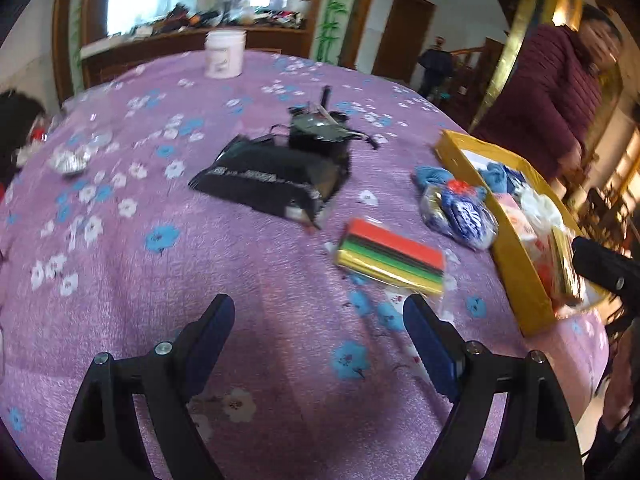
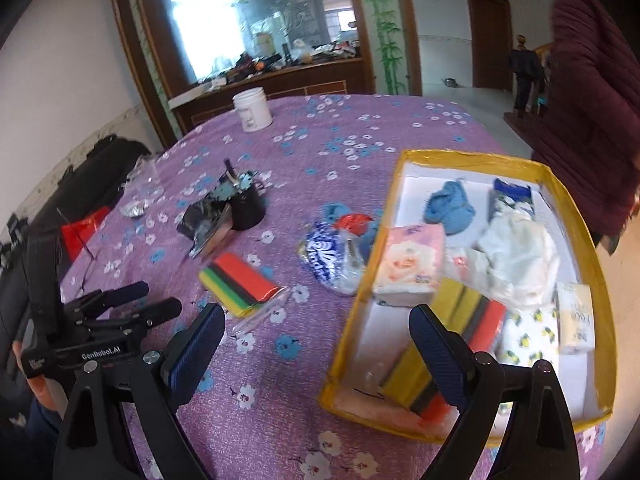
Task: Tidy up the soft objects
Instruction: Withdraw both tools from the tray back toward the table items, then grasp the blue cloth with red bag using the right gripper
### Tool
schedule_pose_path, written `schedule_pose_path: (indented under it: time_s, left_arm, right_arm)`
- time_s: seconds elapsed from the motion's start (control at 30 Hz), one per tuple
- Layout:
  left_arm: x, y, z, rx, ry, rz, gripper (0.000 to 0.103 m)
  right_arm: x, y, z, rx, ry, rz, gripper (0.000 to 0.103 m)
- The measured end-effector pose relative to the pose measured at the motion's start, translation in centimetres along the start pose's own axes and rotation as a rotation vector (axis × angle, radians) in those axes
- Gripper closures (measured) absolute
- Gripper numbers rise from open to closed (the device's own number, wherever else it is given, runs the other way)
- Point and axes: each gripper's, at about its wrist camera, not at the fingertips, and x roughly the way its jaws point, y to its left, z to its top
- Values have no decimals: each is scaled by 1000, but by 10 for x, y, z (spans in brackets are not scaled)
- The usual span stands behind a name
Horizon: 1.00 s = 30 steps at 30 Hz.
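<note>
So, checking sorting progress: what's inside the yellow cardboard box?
Inside the yellow cardboard box: blue knitted piece, pink tissue pack, white crumpled cloth, striped sponge pack, lemon-print cloth. Anything beneath them is covered.

Left gripper: two matt black angular finger arms at the lower edge of the frame, each with triangular cut-outs.
Left pads: dark blue, ribbed, oblong.
Screws: round silver heads, two per arm.
Right gripper: same black frame, blue textured pads, silver screws.
Left gripper, seen from the right wrist at lower left: black body with white lettering "GenRobot.AI" and a small label at its left.
</note>
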Motion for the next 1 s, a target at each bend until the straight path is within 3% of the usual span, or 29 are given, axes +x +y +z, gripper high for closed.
schedule_pose_path:
  time_s: [0.17, 0.37, 0.6, 0.73, 0.83, 0.9, 1.0]
  left_arm:
    - [-3, -1, -1, 1, -32, -8, 18]
    - [-3, 0, 0, -5, -35, -25, 18]
    - [-3, -1, 0, 1, -35, -35, 18]
    - [-4, -1, 0, 0, -35, -41, 18]
    - [-4, 0, 0, -3, -35, -43, 18]
    - [-4, 0, 0, -6, -33, -45, 18]
    - [-4, 1, 0, -10, -33, -47, 18]
  right_arm:
    - [27, 10, 45, -74, 45, -26, 7]
    - [101, 10, 93, -102, 184, -49, 8]
    - [159, 0, 104, -125, 288, -115, 8]
    - [166, -2, 98, -121, 328, -84, 8]
    - [159, 7, 87, -80, 400, 26, 8]
    - [149, 13, 74, -16, 448, 161, 8]
    - [120, 24, 62, 43, 434, 380, 7]
